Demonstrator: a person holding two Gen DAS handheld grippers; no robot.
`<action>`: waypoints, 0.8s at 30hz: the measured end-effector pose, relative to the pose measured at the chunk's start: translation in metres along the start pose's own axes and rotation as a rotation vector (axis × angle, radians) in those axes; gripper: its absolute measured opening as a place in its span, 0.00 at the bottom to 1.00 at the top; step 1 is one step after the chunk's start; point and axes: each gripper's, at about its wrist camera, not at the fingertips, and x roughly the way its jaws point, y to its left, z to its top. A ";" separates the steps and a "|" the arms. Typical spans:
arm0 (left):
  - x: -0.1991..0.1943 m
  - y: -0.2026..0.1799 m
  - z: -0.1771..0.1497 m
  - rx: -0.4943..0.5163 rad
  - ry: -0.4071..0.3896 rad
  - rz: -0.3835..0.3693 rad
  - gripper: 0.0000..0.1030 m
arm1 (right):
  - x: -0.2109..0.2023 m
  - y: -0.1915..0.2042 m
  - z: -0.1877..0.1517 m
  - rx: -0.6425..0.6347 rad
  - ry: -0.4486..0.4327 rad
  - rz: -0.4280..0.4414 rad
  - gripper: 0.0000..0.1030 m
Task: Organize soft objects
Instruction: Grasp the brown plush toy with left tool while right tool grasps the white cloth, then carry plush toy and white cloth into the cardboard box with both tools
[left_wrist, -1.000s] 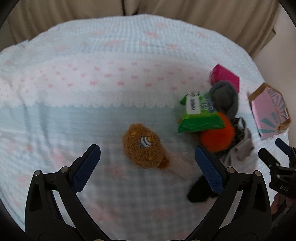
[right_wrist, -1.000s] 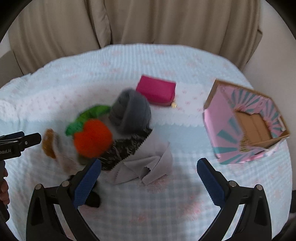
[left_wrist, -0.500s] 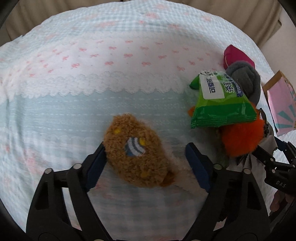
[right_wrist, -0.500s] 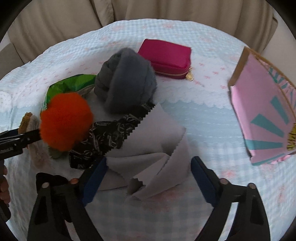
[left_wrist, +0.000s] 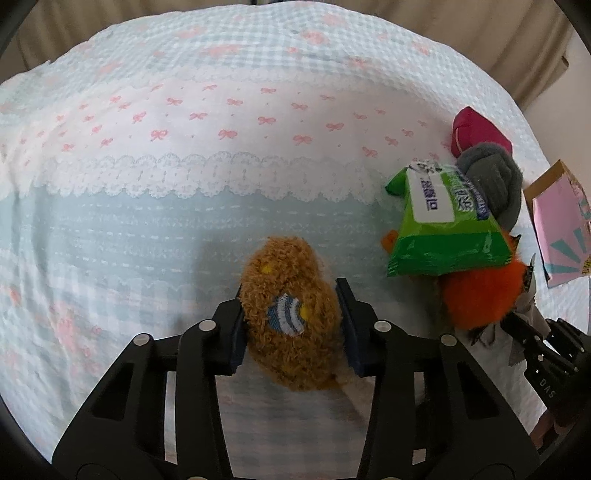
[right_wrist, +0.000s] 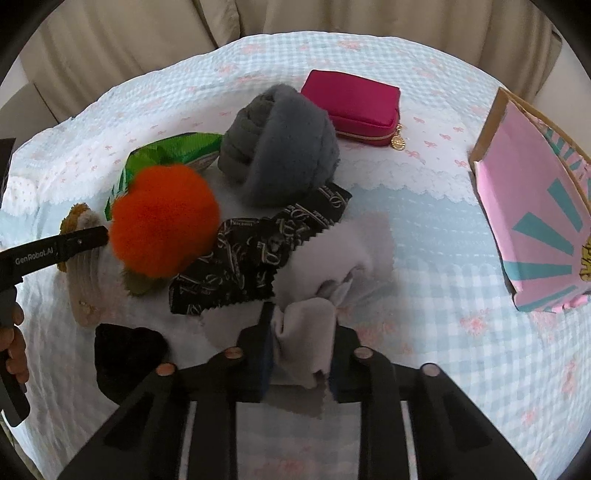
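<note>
A brown fuzzy plush toy (left_wrist: 291, 306) with a striped patch lies on the checked blue bedspread (left_wrist: 147, 240). My left gripper (left_wrist: 289, 291) has its jaws closing on it, pads pressing into both sides. In the right wrist view a crumpled grey cloth (right_wrist: 343, 251) lies at the near edge of a pile, and my right gripper (right_wrist: 301, 325) is shut on its bunched front fold. The pile also holds an orange pompom (right_wrist: 162, 221), a grey knotted plush (right_wrist: 280, 144) and a black patterned cloth (right_wrist: 258, 251).
A green wipes pack (left_wrist: 443, 221) leans on the pompom. A magenta zip pouch (right_wrist: 354, 103) sits behind the pile. A pink and teal cardboard box (right_wrist: 532, 221) lies at the right. A small black item (right_wrist: 125, 354) lies near left. A beige sofa back (right_wrist: 147, 37) lies beyond.
Both grippers came down and went from wide open to closed. The left took hold of the brown plush toy. The right took hold of the grey cloth and bunched it.
</note>
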 end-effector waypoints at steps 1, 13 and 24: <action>-0.002 -0.001 0.001 0.005 -0.004 -0.002 0.35 | -0.002 -0.001 -0.001 0.005 -0.001 0.000 0.16; -0.058 -0.014 0.017 0.014 -0.063 -0.018 0.33 | -0.065 -0.009 0.004 0.076 -0.066 -0.004 0.14; -0.192 -0.050 0.061 0.039 -0.165 -0.079 0.33 | -0.196 -0.033 0.042 0.147 -0.192 -0.033 0.14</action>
